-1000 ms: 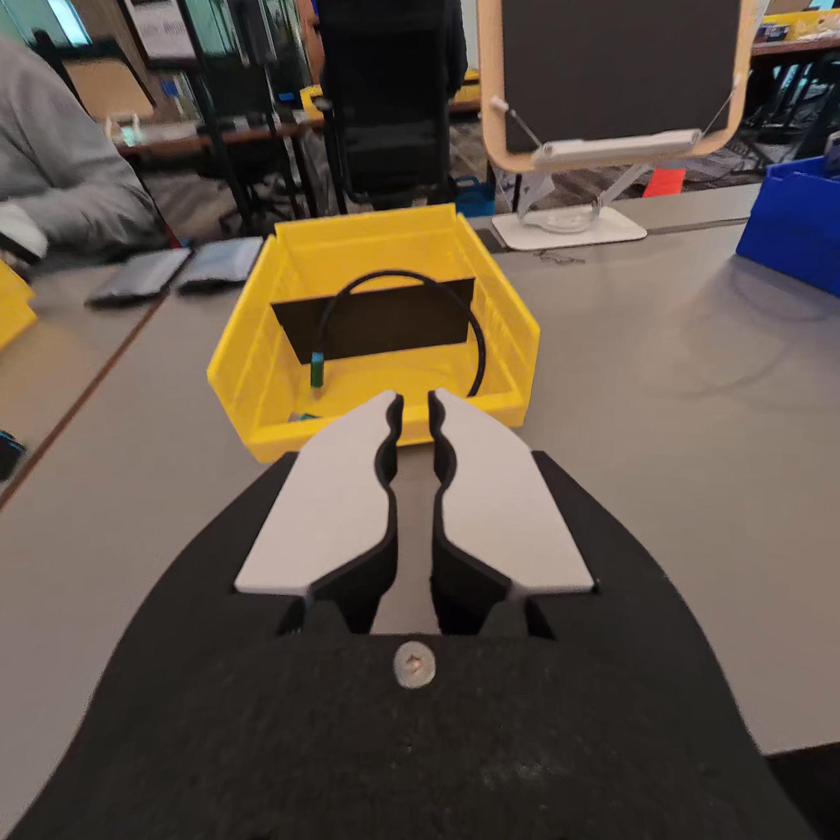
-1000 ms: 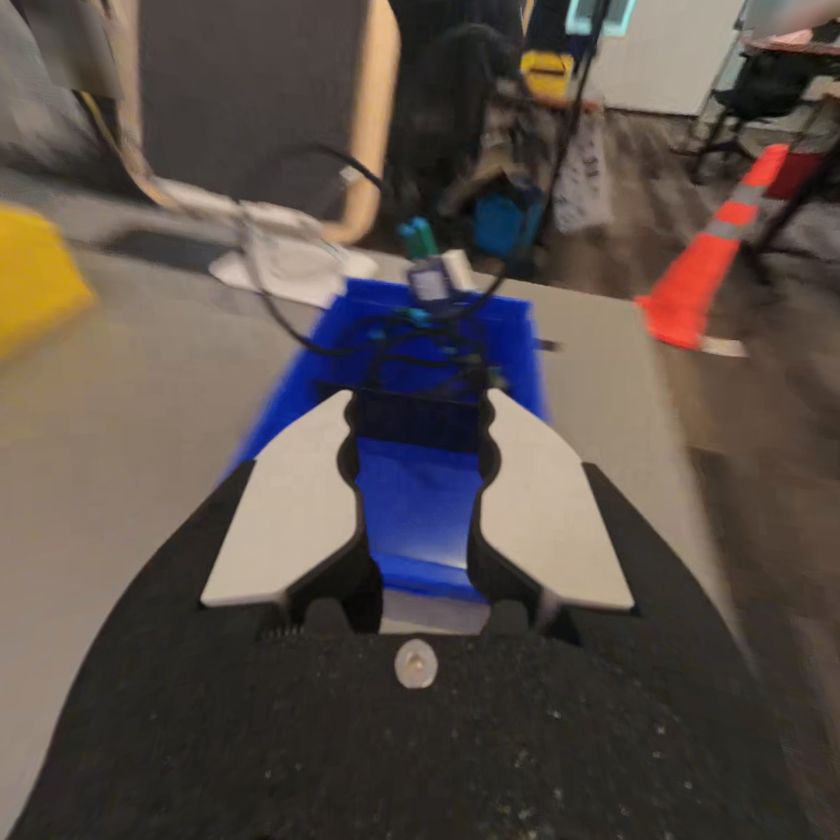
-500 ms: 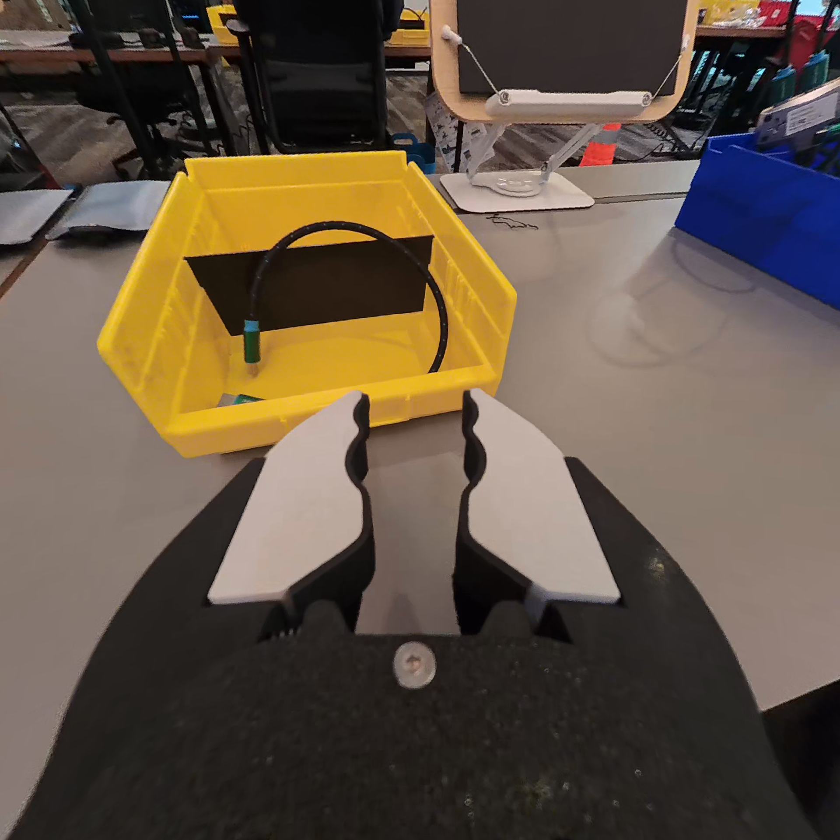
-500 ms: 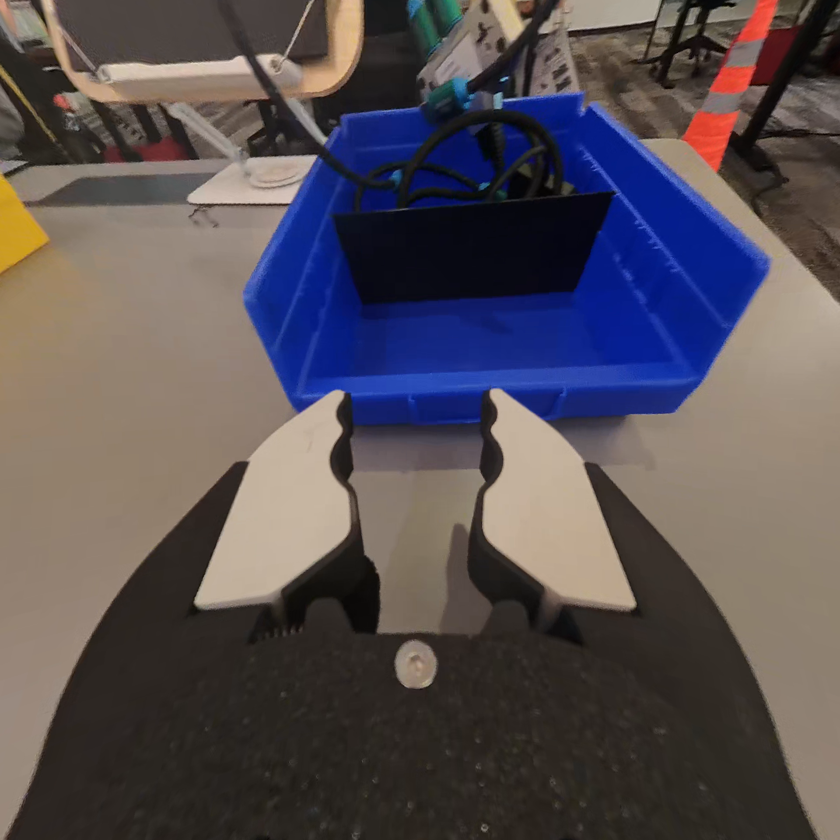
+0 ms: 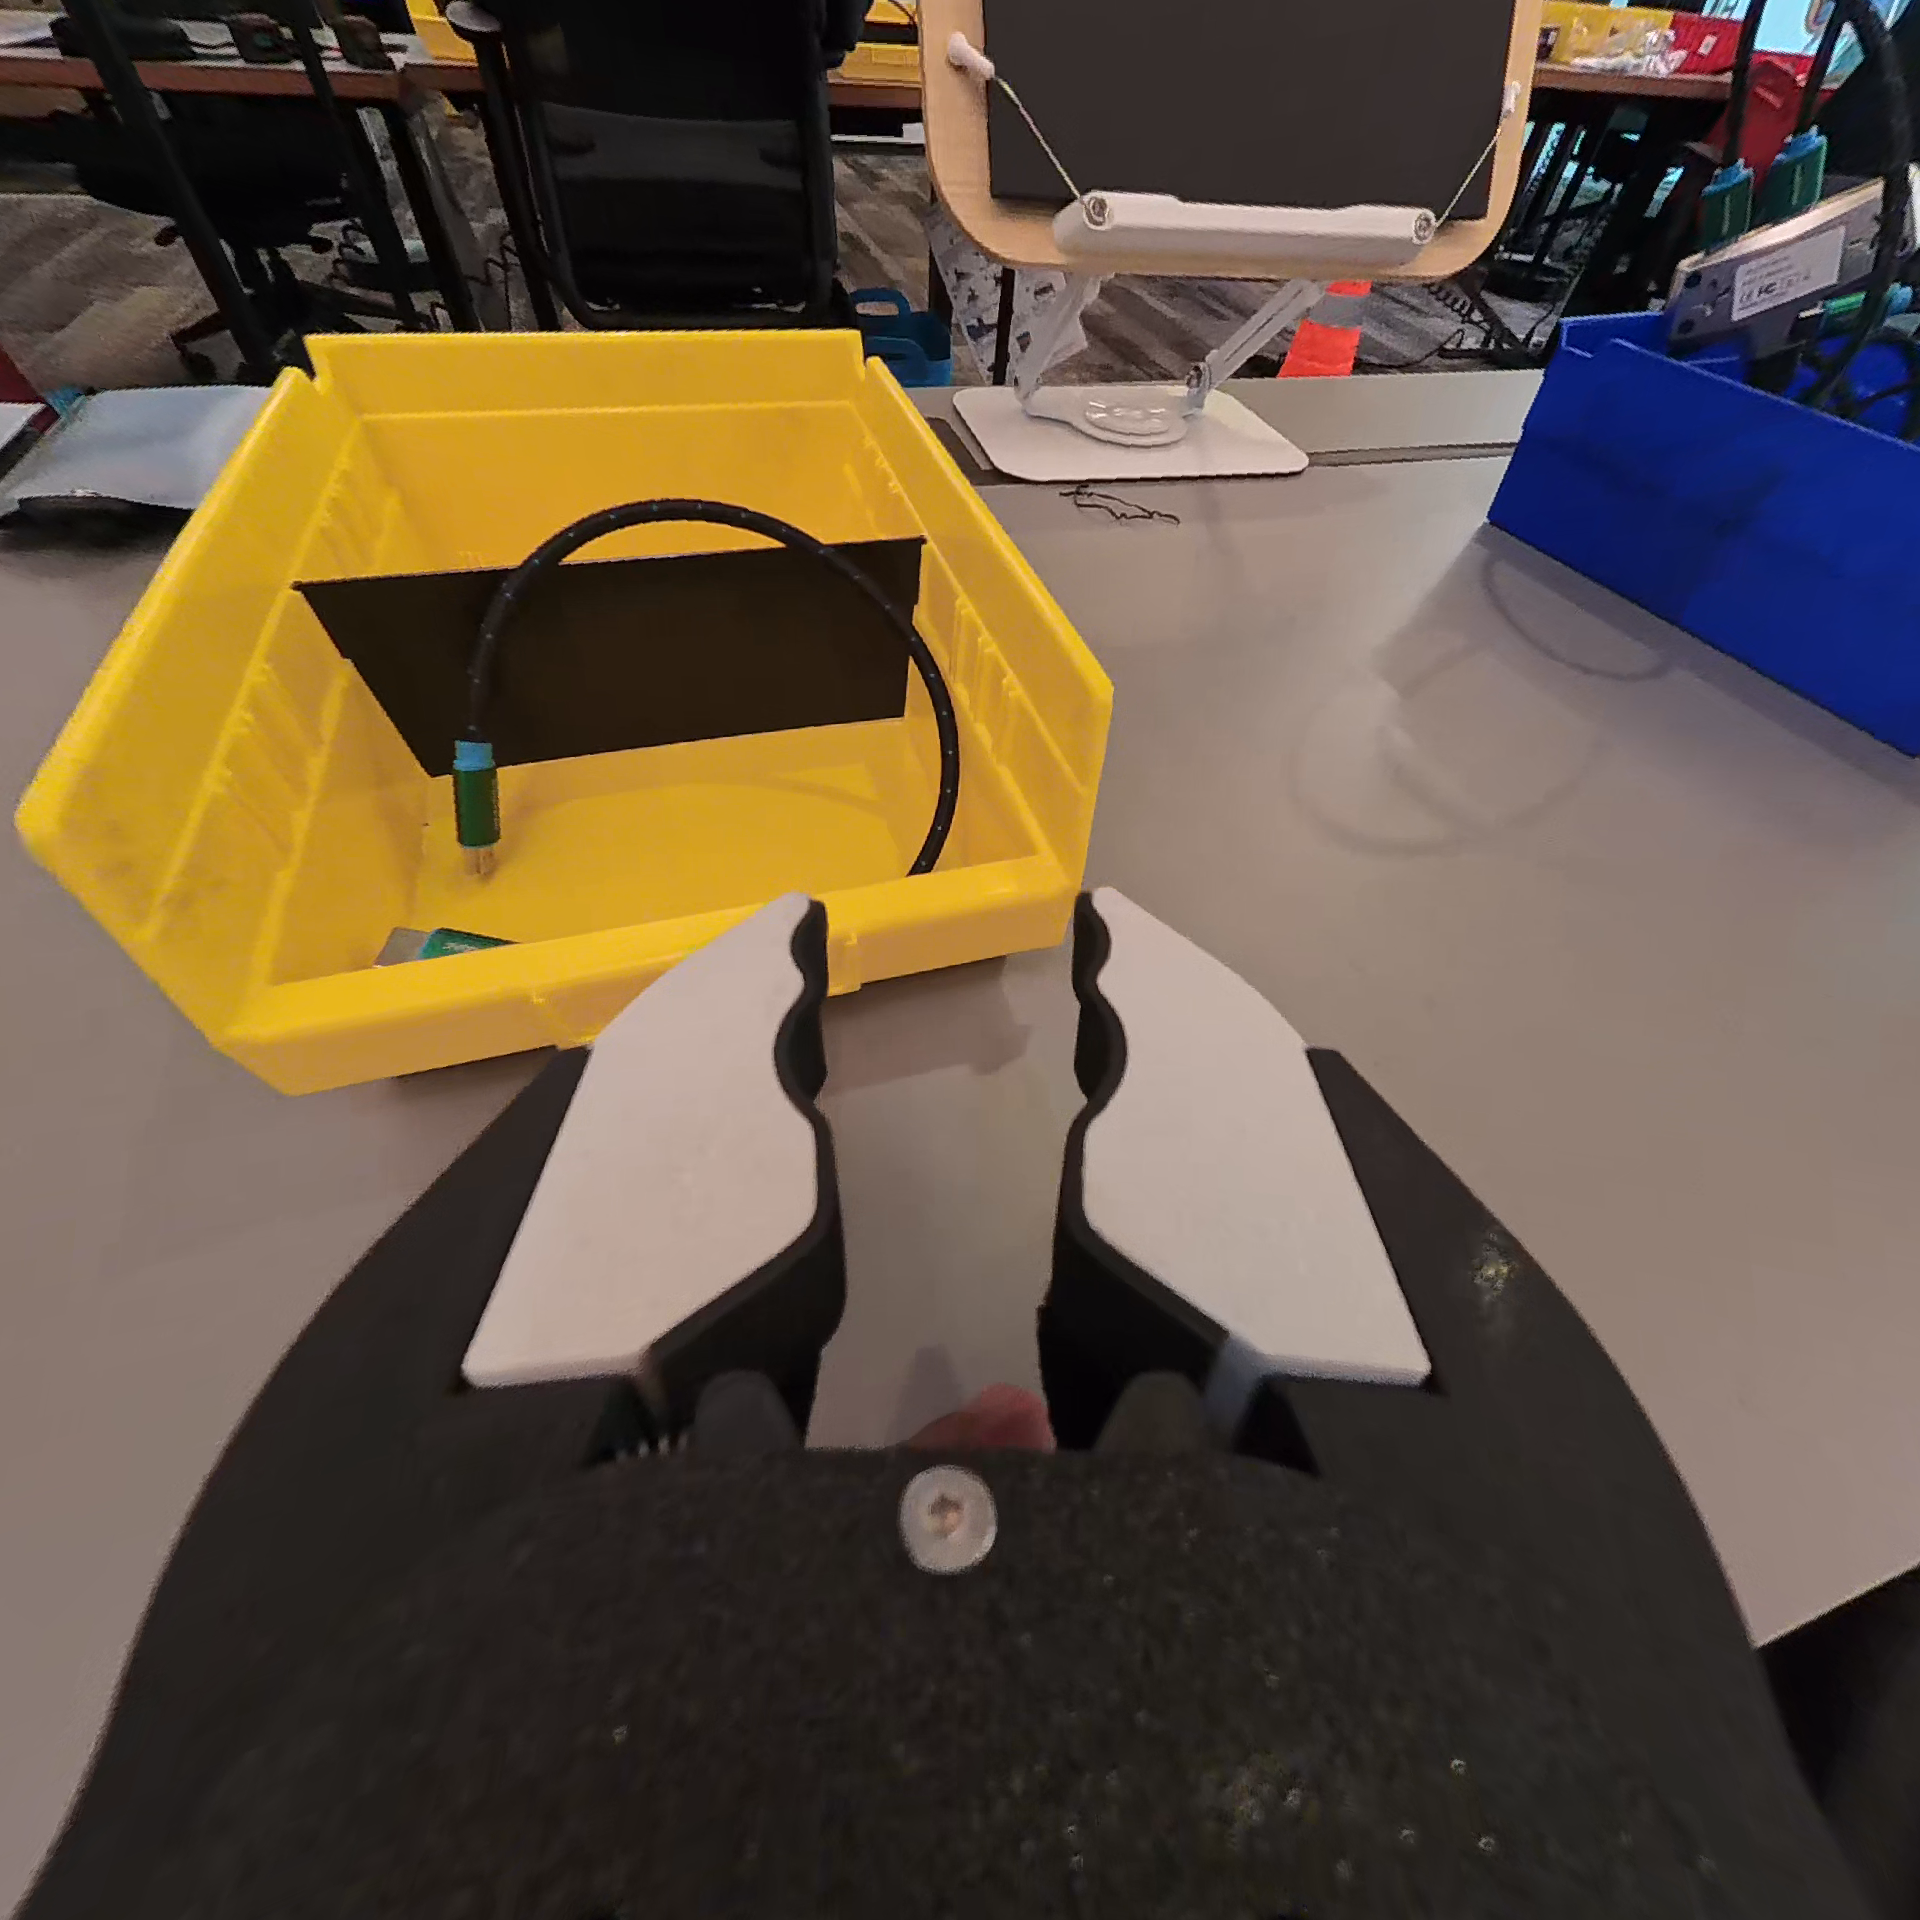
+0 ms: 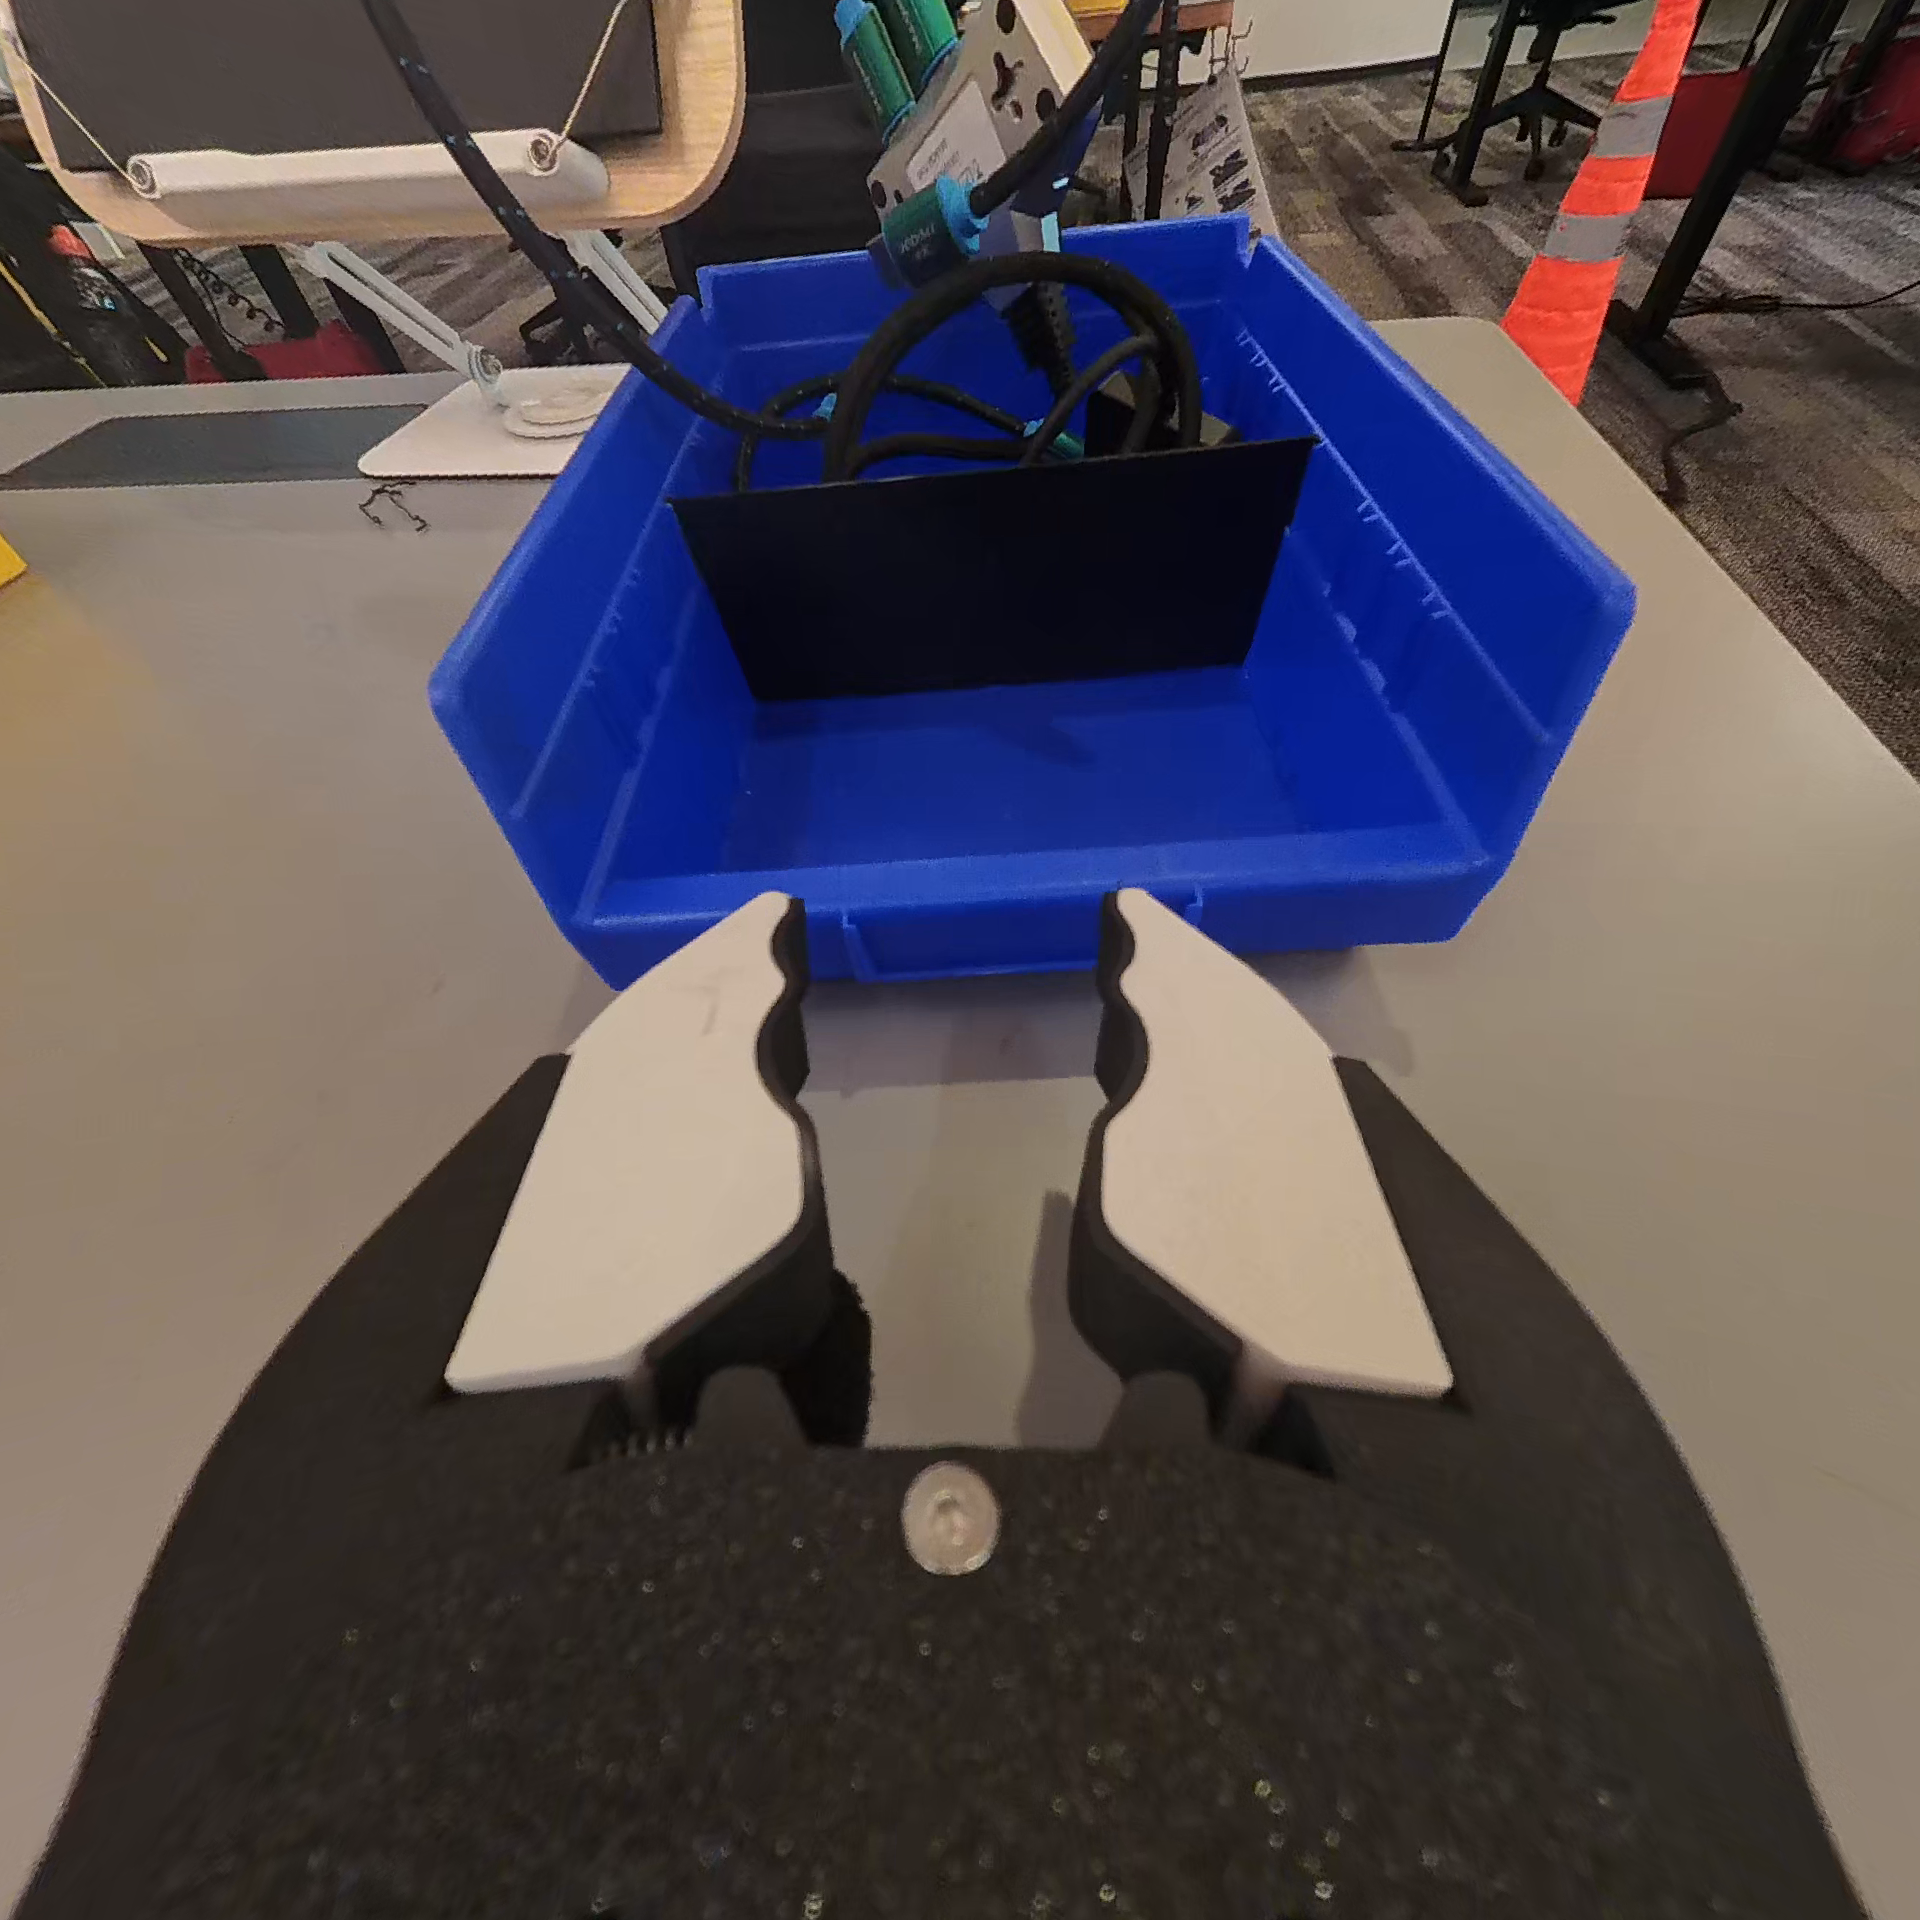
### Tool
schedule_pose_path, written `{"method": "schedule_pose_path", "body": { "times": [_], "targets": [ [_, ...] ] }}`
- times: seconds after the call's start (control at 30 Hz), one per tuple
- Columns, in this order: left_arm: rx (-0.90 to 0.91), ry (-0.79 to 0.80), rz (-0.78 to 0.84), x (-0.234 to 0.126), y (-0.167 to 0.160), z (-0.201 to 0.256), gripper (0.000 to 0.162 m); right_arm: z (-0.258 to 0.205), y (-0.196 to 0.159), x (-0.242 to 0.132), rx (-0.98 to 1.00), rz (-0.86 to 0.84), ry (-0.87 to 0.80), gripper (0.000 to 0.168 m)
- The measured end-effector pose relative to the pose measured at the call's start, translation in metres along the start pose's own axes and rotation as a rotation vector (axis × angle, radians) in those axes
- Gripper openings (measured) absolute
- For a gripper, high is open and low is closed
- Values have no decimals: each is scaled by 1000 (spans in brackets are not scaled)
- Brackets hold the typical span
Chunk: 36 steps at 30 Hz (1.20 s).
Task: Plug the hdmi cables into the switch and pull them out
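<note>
A black braided HDMI cable [image 5: 940,717] with a green plug [image 5: 476,795] arches over the black divider in the yellow bin [image 5: 260,997]. My left gripper [image 5: 948,920] is open and empty just in front of that bin. In the right wrist view a grey HDMI switch [image 6: 961,109] with green plugs in it leans out of the back of the blue bin [image 6: 1538,665], above a tangle of black cables [image 6: 966,405]. The switch also shows in the left wrist view [image 5: 1782,270]. My right gripper [image 6: 951,914] is open and empty just before the blue bin's front wall.
A wood-framed dark board on a white stand [image 5: 1216,218] stands at the table's far edge between the bins. An orange cone [image 6: 1590,197] and chairs stand on the floor beyond. The grey table [image 5: 1455,935] lies between the bins; its right edge [image 6: 1745,582] is near the blue bin. My right tips are roughly 25 cm from the grey HDMI switch [image 6: 961,109]. Seen from the left wrist view [image 5: 1825,242] as well.
Both grippers have drawn closer to their bins and steadied. The left jaws have opened wider from nearly shut. The right view has gone from blurred to sharp.
</note>
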<state>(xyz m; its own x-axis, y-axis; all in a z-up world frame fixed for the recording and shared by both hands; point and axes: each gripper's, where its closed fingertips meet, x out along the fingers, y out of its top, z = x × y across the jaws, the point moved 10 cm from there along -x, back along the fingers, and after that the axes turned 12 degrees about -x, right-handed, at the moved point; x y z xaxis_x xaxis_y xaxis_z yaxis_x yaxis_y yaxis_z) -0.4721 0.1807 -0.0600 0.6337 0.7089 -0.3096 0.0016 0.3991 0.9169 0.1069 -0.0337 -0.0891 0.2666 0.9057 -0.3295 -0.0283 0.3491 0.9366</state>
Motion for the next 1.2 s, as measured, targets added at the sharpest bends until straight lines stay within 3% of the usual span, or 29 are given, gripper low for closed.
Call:
{"method": "schedule_pose_path", "body": {
  "times": [0.27,0.57,0.67,0.77,0.9,1.0,1.1,1.2],
  "targets": [
    [-58,-31,-10,5,-1,5,52,-50,16,10,-26,77,200,57],
    [-32,-15,-23,12,-4,16,55,-89,27,44,-73,37,239,53],
    [-56,-66,5,27,0,40,54,-108,33,49,-30,33,345,51],
    [-64,-174,-18,54,-4,93,50,-132,43,50,-75,37,425,38],
    [-15,-316,-51,91,-13,190,53,-119,58,21,-159,100,279,51],
    [40,-353,-64,123,-17,253,54,-77,52,-11,-111,137,18,57],
    [97,-363,-85,157,-22,294,54,-29,37,-33,26,138,-187,44],
    [145,-316,-102,187,-26,310,54,0,20,-28,143,94,-176,34]
  ]
}}
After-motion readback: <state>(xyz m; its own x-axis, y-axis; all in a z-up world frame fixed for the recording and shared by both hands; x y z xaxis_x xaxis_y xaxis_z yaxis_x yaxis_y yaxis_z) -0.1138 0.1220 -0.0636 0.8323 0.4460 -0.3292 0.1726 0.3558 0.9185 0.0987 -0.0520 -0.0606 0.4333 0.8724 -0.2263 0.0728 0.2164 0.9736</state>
